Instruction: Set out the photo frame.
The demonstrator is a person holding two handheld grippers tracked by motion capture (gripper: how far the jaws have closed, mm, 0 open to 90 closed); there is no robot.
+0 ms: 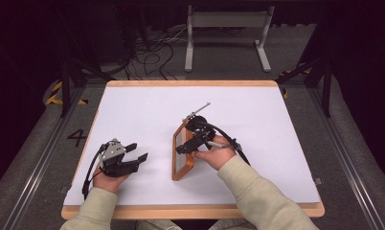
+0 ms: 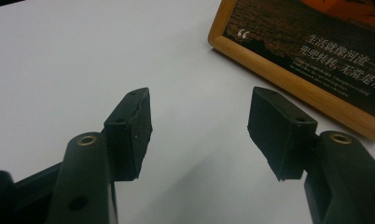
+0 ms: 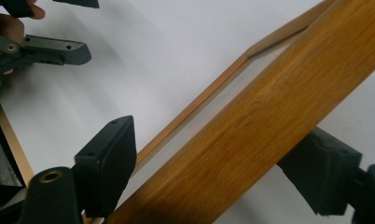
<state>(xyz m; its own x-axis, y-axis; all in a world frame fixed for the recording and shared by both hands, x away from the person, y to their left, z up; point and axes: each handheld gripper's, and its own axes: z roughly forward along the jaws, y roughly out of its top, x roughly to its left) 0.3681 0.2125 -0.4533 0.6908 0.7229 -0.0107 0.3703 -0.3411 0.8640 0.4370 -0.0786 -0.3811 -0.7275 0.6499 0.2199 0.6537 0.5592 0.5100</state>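
The left gripper (image 1: 136, 154) rests low on the white table (image 1: 142, 103) near its left edge, jaws level, spread apart and holding nothing. The right gripper (image 1: 184, 143) reaches over the wooden picture frame (image 1: 177, 161) at mid-table; its jaws straddle the frame's smooth, grained oak-coloured rail, the left pad (image 3: 108, 163) standing clear of the wood. The glazed, rectangular frame holds a dark print with white Chinese lettering and an opening quotation mark (image 2: 243, 33).

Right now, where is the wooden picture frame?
In the high view the wooden picture frame stands on edge near the white table's middle, between the right gripper's jaws, right of the left gripper.
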